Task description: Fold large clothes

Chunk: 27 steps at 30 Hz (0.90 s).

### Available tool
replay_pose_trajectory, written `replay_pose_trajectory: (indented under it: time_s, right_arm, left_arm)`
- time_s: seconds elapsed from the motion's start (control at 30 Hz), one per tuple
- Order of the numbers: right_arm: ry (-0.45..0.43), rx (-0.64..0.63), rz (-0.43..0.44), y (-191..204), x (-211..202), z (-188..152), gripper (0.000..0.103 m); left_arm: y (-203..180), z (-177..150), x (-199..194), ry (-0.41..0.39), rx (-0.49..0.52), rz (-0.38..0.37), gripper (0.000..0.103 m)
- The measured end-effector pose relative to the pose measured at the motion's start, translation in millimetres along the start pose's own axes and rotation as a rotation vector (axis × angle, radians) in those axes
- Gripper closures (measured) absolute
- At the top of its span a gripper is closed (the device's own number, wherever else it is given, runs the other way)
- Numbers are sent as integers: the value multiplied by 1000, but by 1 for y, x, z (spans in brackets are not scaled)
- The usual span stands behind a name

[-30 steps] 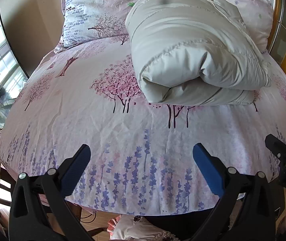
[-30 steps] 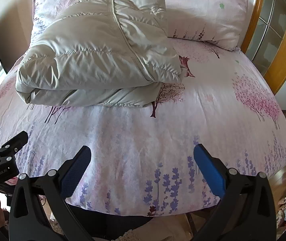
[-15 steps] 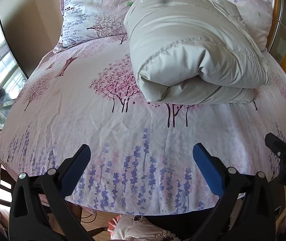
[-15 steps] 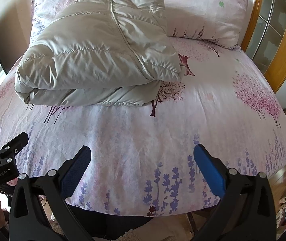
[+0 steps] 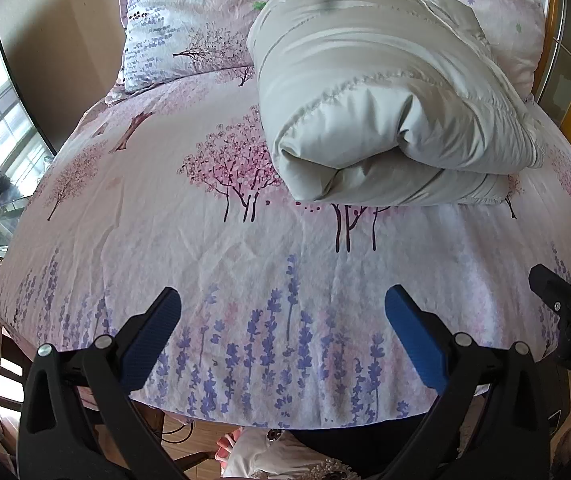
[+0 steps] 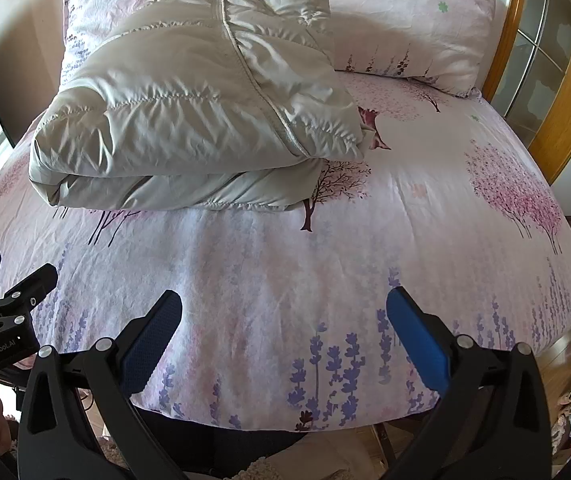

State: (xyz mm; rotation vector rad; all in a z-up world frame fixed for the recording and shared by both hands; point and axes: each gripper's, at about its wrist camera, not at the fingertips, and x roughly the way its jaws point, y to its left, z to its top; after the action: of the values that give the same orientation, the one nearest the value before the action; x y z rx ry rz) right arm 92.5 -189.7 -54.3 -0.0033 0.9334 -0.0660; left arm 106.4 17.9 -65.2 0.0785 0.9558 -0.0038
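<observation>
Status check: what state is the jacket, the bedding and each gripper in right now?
Padded jacket: folded into a bundle, lying on the bed, nothing holding it.
Bedsheet: spread flat, lightly creased.
Pillows: behind the jacket.
Left gripper: open, empty.
Right gripper: open, empty.

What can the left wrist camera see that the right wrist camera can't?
Only the left wrist view shows the dark screen standing left of the bed. Only the right wrist view shows the wooden glass-paned frame in full and the bed's right corner. Both show the folded puffy jacket on the floral sheet, the pillows, and an open gripper holding nothing.
</observation>
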Motion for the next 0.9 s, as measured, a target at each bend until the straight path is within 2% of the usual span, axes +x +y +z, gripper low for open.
replay_pose_trajectory:
  time_s: [0.9]
  right_arm:
    - [7, 8, 2, 1, 3, 0, 1]
  left_arm:
    - [0, 0, 1, -2, 5, -2, 2]
